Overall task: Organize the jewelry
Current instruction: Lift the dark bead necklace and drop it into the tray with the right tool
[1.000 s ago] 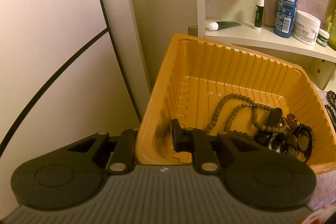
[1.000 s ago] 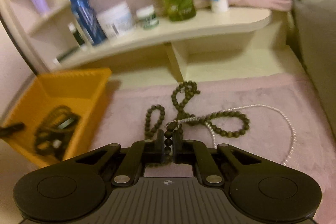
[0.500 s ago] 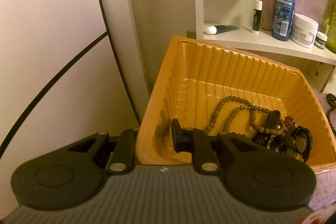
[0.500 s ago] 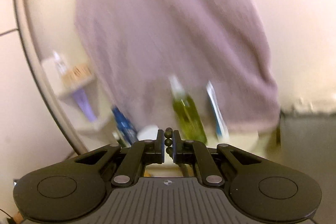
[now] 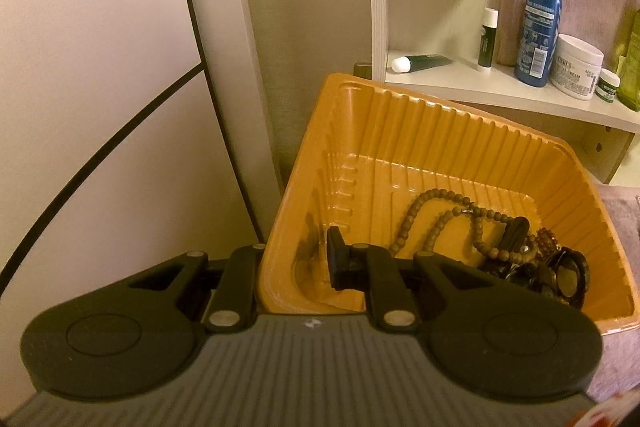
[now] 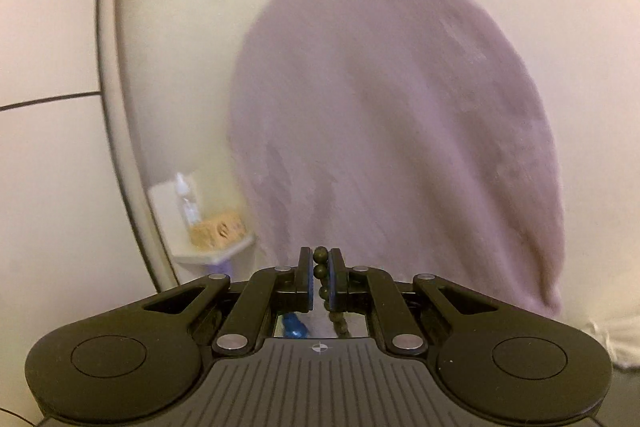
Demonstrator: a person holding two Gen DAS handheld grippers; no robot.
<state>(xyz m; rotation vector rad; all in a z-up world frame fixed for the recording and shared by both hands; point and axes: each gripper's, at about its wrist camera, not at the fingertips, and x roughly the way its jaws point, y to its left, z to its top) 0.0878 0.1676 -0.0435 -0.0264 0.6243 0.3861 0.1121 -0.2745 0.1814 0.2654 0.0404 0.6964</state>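
Right gripper (image 6: 320, 277), lower centre of frame: jaws clamped on a dark bead string (image 6: 321, 271); beads stack between the pads and trail below. Behind it, a mauve towel (image 6: 400, 131).

Left gripper (image 5: 294, 267), lower centre: pinches the near-left wall of the orange tray (image 5: 400, 131). More jewelry (image 5: 500, 247) lies bunched in tray's lower-right corner. Shelf (image 5: 500, 91) w/ bottles, upper right.
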